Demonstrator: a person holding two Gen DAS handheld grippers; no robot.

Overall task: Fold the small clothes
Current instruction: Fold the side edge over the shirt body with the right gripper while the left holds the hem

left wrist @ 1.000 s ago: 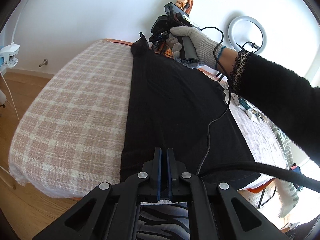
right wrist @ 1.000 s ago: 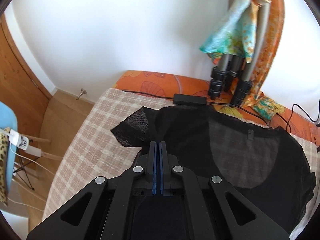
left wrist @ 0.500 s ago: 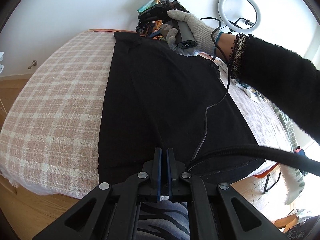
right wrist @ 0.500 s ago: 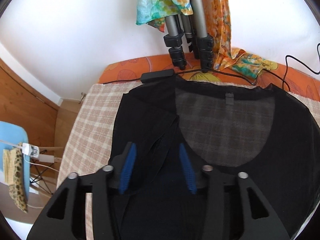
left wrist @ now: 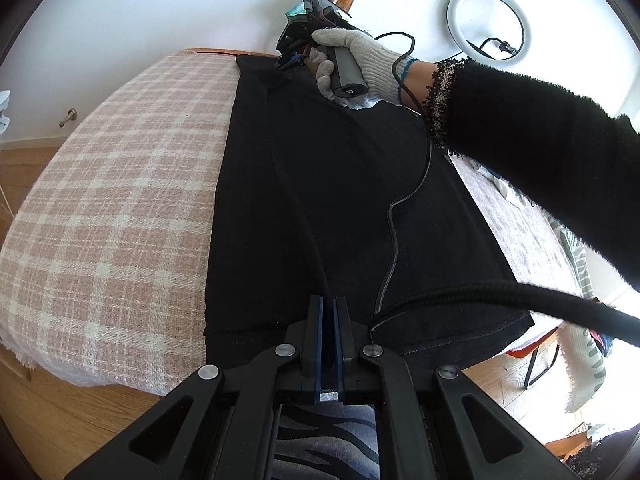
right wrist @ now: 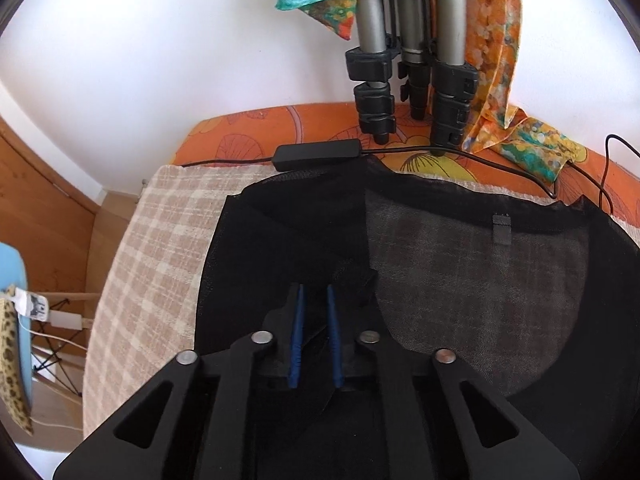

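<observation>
- The black top (left wrist: pixel 332 184) lies flat on the checked blanket (left wrist: pixel 112 216), a coarse woven cloth in pink and cream squares. In the left wrist view the garment's long axis runs from 6 o'clock, where its hem is, up to 12 o'clock, where its neck is.
- In the right wrist view you see that the fabric is thin and half transparent: the checks show through the single layer at 3 o'clock. At 9 o'clock the folded layers are dense black. A small label (right wrist: pixel 501 229) sits at the neck edge.
- Your left gripper (left wrist: pixel 329 312) has its blue pads drawn narrow at the hem, with only a slim gap; I cannot tell if cloth is between them.
- Your right gripper (right wrist: pixel 315 312) holds its blue pads a little apart over the folded side, and no cloth is pinched.
- Your right hand (left wrist: pixel 352 60) wears a knitted white glove.
- Behind the neck, at 12 o'clock, stand grey metal tripod legs (right wrist: pixel 408 48) on an orange patterned cloth (right wrist: pixel 256 128).
</observation>
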